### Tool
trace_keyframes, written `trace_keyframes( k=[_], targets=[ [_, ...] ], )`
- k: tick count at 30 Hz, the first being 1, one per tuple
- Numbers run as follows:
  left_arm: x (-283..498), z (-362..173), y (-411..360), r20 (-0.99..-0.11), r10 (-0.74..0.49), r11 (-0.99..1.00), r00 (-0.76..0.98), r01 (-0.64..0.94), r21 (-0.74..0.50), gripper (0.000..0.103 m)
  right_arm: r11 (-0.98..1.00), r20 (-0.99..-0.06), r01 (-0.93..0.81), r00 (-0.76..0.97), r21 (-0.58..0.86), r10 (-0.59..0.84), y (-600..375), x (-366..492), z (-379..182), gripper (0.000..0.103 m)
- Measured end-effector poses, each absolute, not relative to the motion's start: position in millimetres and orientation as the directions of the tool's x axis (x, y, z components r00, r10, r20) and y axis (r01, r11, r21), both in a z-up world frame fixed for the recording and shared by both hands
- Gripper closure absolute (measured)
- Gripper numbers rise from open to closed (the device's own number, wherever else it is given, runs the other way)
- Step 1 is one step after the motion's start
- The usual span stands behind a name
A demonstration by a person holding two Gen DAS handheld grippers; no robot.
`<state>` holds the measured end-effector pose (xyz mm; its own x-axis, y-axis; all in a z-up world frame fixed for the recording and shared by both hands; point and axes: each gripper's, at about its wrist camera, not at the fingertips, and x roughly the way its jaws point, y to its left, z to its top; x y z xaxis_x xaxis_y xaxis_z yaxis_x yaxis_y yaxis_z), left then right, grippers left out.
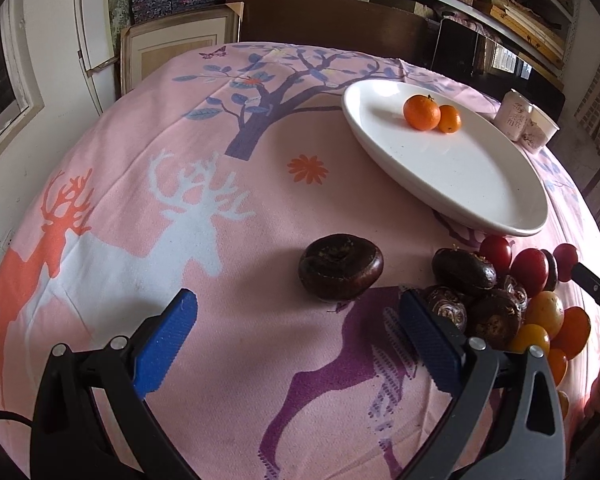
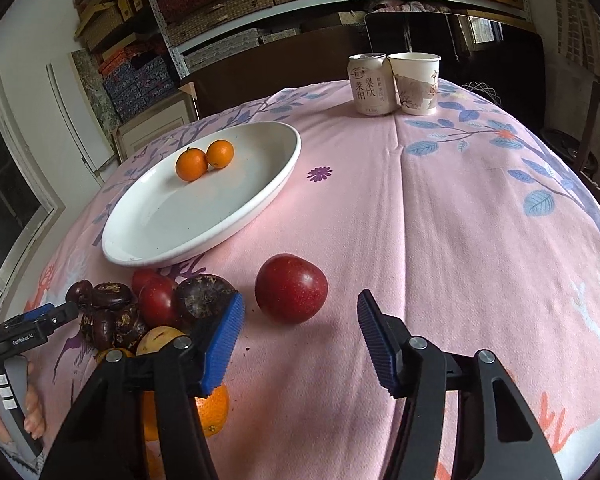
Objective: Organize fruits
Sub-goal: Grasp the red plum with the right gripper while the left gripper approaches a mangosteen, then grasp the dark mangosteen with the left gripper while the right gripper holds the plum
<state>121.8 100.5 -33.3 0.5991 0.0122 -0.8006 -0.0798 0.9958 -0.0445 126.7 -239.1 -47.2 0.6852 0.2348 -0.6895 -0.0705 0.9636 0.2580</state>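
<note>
- Left gripper (image 1: 296,334) hovering with jaws spread, a dark water chestnut (image 1: 340,266) lying loose ahead.
- Right gripper (image 2: 300,340) gaping, nothing clamped, red plum (image 2: 291,288) sitting just beyond.
- Two small oranges (image 2: 204,159) resting on white plate (image 2: 260,200) mid-table (image 2: 460,240).

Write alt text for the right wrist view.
The open right gripper points at a red plum lying alone on a pink tablecloth, with a fruit pile to its left. Behind sit a white plate holding two oranges, a can and a paper cup.
</note>
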Motion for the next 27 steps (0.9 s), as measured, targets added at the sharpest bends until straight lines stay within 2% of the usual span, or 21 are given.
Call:
trace_keyframes(
  k=[4, 6, 23, 25, 27],
  targets=[
    [124, -36, 95, -0.807, 0.011, 0.998, 0.591, -0.06, -0.03, 0.004, 0.954, -0.712, -0.073, 0.65, 0.292, 0.268, -239, 137, -55, 0.053],
    [124, -37, 93, -0.806, 0.017, 0.998, 0.591, -0.055, -0.02, 0.004, 0.947, -0.705, -0.082, 0.648, 0.31, 0.287, -239, 138, -55, 0.062],
    [140, -41, 103, -0.81, 0.024, 0.996, 0.585, -0.079, -0.028, 0.004, 0.941, -0.7, -0.068, 0.651, 0.332, 0.294, -244, 133, -55, 0.063],
    [144, -45, 103, -0.82, 0.004, 0.997, 0.572, -0.07, -0.043, 0.012, 0.941, -0.7, -0.067, 0.651, 0.333, 0.294, -245, 133, -55, 0.063],
    [142, -45, 96, -0.814, 0.031, 0.998, 0.579, -0.057, -0.002, 0.031, 0.94, -0.699, -0.067, 0.651, 0.334, 0.295, -245, 133, -55, 0.063]
  ],
)
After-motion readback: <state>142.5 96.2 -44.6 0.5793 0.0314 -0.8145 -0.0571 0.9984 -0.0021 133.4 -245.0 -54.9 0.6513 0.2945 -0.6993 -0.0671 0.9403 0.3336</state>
